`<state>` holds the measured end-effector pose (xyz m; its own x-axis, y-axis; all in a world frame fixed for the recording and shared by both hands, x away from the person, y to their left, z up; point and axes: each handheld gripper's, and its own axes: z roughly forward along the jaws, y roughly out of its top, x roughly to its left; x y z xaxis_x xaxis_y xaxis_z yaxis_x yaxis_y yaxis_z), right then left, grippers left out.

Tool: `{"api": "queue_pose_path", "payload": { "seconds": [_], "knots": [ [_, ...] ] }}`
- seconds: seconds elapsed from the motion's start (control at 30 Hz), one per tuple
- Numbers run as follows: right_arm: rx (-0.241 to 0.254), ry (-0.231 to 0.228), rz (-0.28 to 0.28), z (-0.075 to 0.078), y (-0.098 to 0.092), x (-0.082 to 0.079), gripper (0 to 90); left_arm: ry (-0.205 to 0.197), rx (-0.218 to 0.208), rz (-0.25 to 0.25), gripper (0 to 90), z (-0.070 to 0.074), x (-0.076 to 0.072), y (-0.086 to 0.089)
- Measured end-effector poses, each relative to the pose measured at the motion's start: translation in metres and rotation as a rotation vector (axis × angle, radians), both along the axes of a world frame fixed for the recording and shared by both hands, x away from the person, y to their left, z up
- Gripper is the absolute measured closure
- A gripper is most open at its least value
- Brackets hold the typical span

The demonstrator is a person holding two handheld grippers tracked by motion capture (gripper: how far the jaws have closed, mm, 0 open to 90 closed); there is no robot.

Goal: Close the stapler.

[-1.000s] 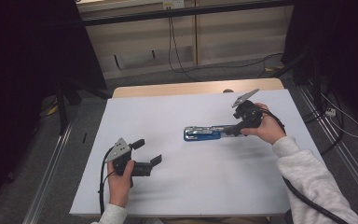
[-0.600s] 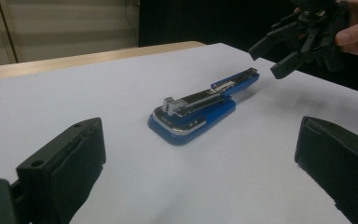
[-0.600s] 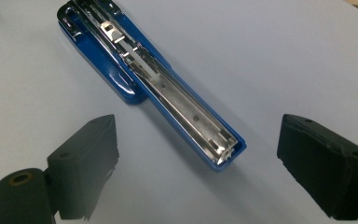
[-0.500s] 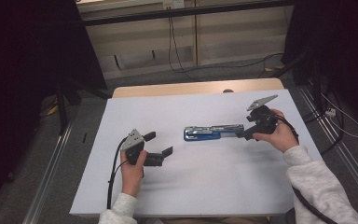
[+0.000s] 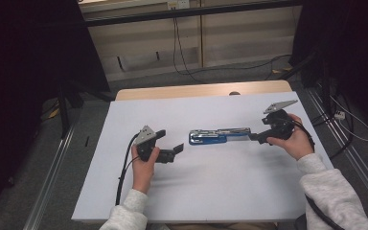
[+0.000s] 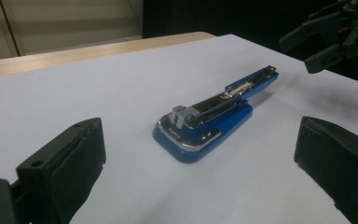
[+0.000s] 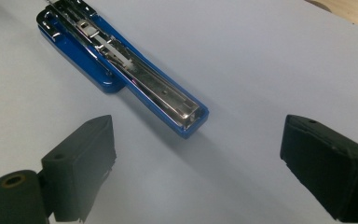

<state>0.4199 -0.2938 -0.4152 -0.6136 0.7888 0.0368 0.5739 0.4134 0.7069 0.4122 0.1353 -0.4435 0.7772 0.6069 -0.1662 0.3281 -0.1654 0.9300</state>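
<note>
A blue stapler [image 5: 219,136] lies swung open flat on the white table top [image 5: 196,191], with its metal magazine facing up. My left gripper [image 5: 170,142] is open just left of the stapler's base, apart from it. In the left gripper view the stapler [image 6: 214,116] sits ahead between the spread jaws of the left gripper [image 6: 203,175], and the right gripper [image 6: 326,42] shows far off. My right gripper [image 5: 255,137] is open at the stapler's right tip. In the right gripper view the stapler [image 7: 126,65] lies just beyond the wide-apart jaws of the right gripper [image 7: 200,158].
A strip of bare wooden table edge [image 5: 201,91] runs along the far side of the white top. Beyond it are a dark floor with cables [image 5: 191,67] and a pale wall panel. Metal rails [image 5: 52,187] flank the table.
My left gripper has moved right, close to the stapler's base. My right gripper has drawn back to the right, and the stapler now lies stretched out longer.
</note>
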Motion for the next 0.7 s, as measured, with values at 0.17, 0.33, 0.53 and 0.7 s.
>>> {"api": "queue_pose_path", "payload": {
  "seconds": [0.17, 0.33, 0.53, 0.7],
  "knots": [
    [0.022, 0.005, -0.015, 0.000, -0.003, -0.003, 17.8, 0.009, 0.010, 0.016, 2.9, -0.001, 0.007, -0.011],
    [0.027, -0.012, -0.040, 0.003, -0.009, -0.006, 29.0, 0.020, 0.057, 0.010, 11.4, -0.004, 0.014, -0.022],
    [0.029, -0.024, -0.063, 0.001, -0.017, -0.010, 48.4, 0.045, 0.089, 0.043, 27.9, -0.009, 0.022, -0.025],
    [0.001, -0.030, -0.058, -0.003, -0.019, -0.010, 64.9, 0.063, 0.120, 0.054, 43.4, -0.009, 0.031, -0.029]
  ]
}}
